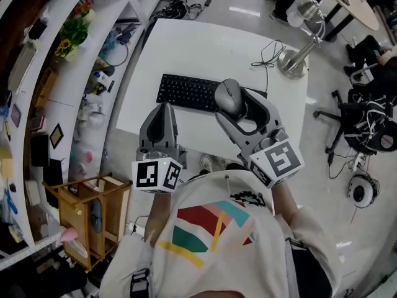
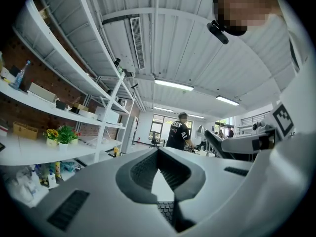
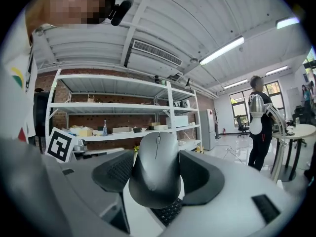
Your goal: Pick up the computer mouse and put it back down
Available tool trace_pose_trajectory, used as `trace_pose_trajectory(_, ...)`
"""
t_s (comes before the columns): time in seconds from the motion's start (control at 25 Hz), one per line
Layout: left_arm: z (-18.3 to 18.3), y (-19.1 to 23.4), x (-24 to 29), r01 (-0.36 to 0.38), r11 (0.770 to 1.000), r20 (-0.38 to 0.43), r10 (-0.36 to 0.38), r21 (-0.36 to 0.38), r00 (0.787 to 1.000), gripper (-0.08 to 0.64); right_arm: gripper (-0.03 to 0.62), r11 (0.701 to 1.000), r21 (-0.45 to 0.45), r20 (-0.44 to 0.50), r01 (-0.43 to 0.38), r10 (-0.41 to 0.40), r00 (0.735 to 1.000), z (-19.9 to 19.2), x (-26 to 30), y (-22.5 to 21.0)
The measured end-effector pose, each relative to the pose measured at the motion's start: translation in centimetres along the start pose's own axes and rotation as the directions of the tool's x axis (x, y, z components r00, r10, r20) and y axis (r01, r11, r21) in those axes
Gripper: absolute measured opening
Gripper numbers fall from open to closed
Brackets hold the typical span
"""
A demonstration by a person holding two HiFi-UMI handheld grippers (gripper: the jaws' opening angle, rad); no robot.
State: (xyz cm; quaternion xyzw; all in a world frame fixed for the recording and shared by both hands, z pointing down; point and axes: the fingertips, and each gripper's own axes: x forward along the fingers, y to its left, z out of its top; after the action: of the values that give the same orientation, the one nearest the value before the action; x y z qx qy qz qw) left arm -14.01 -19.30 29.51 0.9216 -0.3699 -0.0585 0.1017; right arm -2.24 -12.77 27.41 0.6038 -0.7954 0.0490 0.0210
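- White desk [image 1: 186,42] seen from above in a workshop-style office. Long white shelves [image 1: 62,73] run along the left, and their clutter is too small to name apart from a potted plant with yellow flowers [image 1: 69,36].
- A black keyboard [image 1: 186,92] lies across the middle of the desk. Its right end is hidden behind the right gripper and what it carries.
- The right gripper [image 1: 234,104] is clamped on a dark grey computer mouse [image 1: 228,95], one jaw against each side of it.
- In the right gripper view the mouse fills the gap between the jaws, scroll wheel at the far end. Keyboard keys show beneath it, so it is raised over the keyboard's right end.
- The left gripper [image 1: 165,107] sits near the desk's near edge, to the left. Its jaws are closed together with nothing between them.
- Marker cubes [image 1: 156,174] cover both of the person's hands, so the hands cannot be seen.
- A silver desk lamp [image 1: 304,36] stands at the far right corner of the desk, with a thin black cable [image 1: 267,54] beside it.
- A wooden trolley [image 1: 80,210] stands near left, and a black office chair [image 1: 353,117] at right is partly cut off.
- Another person in a black shirt [image 2: 178,132] stands far across the room.
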Motion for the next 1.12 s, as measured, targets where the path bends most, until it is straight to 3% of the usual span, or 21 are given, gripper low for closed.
trace_pose_trajectory(0.2, -1.3, -1.4, 1.5, 0.063, 0.998, -0.036, -0.064, -0.021, 0.997, 0.044, 0.302, 0.986, 0.126, -0.038, 0.113, -0.109, 0.993, -2.2, -2.2, -2.8)
trace_pose_trajectory(0.4, -3.0, -3.8, 3.8, 0.128, 0.991, -0.073, -0.130, -0.032, 0.989, 0.044, 0.302, 0.957, 0.146, -0.085, 0.249, -0.239, 0.967, -4.0, -5.4, -6.9)
trace_pose_trajectory(0.8, -7.0, -8.4, 8.2, 0.261, 0.964, -0.166, -0.267, -0.055, 0.949, 0.044, 0.302, 0.856, 0.150, -0.215, 0.495, -0.460, 0.861, -9.3, -10.1, -13.7)
trace_pose_trajectory(1.12, -11.6, -10.4, 10.5, 0.303, 0.951, -0.286, -0.309, -0.066, 0.907, 0.044, 0.302, 0.771, 0.203, -0.365, 0.604, -0.512, 0.777, -17.1, -11.4, -18.9)
